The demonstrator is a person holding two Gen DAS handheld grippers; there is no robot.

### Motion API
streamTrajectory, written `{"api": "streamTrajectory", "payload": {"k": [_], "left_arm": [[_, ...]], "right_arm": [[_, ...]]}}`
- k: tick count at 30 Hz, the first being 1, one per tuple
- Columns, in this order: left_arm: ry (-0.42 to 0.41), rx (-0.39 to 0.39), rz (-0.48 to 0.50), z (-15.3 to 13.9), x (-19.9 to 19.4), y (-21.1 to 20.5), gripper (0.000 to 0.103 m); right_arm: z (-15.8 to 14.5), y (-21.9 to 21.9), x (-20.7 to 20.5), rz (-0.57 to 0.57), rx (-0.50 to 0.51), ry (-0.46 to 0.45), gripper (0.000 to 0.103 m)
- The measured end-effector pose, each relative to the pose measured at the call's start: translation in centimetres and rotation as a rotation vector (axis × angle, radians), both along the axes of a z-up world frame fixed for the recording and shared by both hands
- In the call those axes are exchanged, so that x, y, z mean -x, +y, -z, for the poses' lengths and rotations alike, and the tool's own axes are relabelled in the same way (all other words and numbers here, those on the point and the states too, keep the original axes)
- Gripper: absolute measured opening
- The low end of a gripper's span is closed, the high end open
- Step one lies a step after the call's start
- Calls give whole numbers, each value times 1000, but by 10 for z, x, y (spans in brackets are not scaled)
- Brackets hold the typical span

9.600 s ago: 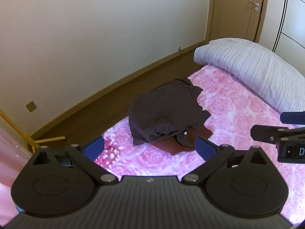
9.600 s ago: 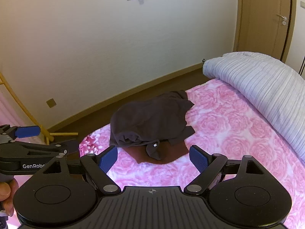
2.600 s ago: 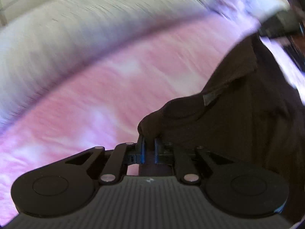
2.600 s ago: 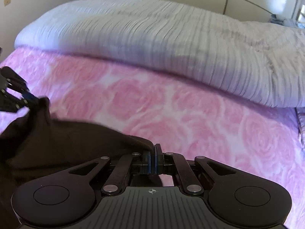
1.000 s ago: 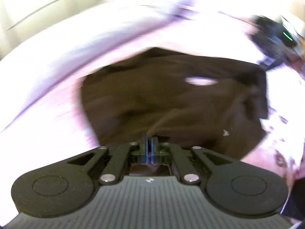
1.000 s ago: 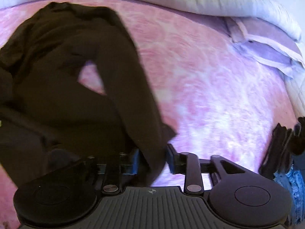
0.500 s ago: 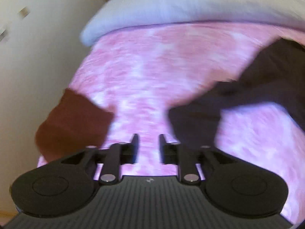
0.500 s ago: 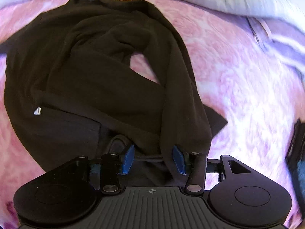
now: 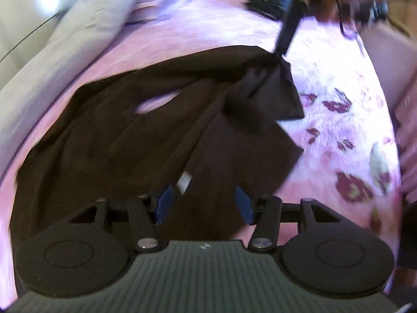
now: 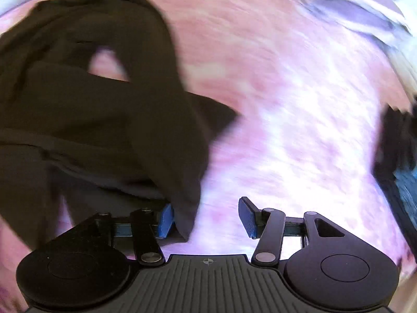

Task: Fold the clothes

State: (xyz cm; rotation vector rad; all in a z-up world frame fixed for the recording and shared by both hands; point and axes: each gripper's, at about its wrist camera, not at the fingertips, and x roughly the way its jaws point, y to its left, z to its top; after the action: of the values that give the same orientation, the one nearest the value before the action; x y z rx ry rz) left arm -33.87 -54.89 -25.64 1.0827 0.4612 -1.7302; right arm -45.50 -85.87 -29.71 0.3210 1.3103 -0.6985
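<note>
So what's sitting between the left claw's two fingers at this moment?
In the left wrist view, the left claw is open over the dark brown garment; only that fabric and its small white tag show between the fingers, unpinched.

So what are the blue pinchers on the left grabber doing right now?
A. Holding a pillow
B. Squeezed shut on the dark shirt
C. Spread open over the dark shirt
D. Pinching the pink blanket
C: the left gripper has its blue fingertips spread apart with a clear gap, and the dark shirt lies loose beneath them on the pink blanket, not pinched.
</note>
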Motion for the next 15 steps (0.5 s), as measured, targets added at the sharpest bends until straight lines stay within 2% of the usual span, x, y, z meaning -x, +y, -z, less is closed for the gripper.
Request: {"api": "streamTrajectory", "payload": {"k": [3, 4, 5, 6, 7, 10, 12, 14, 15], "left_arm": [[-38, -41, 58, 19, 11, -17, 47], [-51, -55, 77, 25, 15, -23, 35], [-63, -68, 97, 32, 19, -29, 9], [-76, -82, 116, 38, 22, -35, 2], [-89, -95, 135, 45, 26, -41, 3], [-18, -94, 70, 13, 9, -9, 2], [34, -91, 21, -10, -4, 14, 2], [42, -93, -31, -37, -21, 45, 2], [42, -105, -63, -49, -31, 63, 2]], "right_arm": [[-2, -18, 22, 55, 6, 9, 52], [-4, -22, 29, 69, 3, 1, 52], [-7, -24, 34, 73, 7, 1, 52], [-9, -24, 37, 68, 16, 9, 52], [-11, -23, 39, 57, 24, 14, 52], [-19, -14, 41, 22, 37, -4, 53], [-26, -8, 43, 13, 20, -76, 53], [-31, -5, 43, 10, -53, -174, 53], [-27, -2, 40, 17, -76, -191, 54]]}}
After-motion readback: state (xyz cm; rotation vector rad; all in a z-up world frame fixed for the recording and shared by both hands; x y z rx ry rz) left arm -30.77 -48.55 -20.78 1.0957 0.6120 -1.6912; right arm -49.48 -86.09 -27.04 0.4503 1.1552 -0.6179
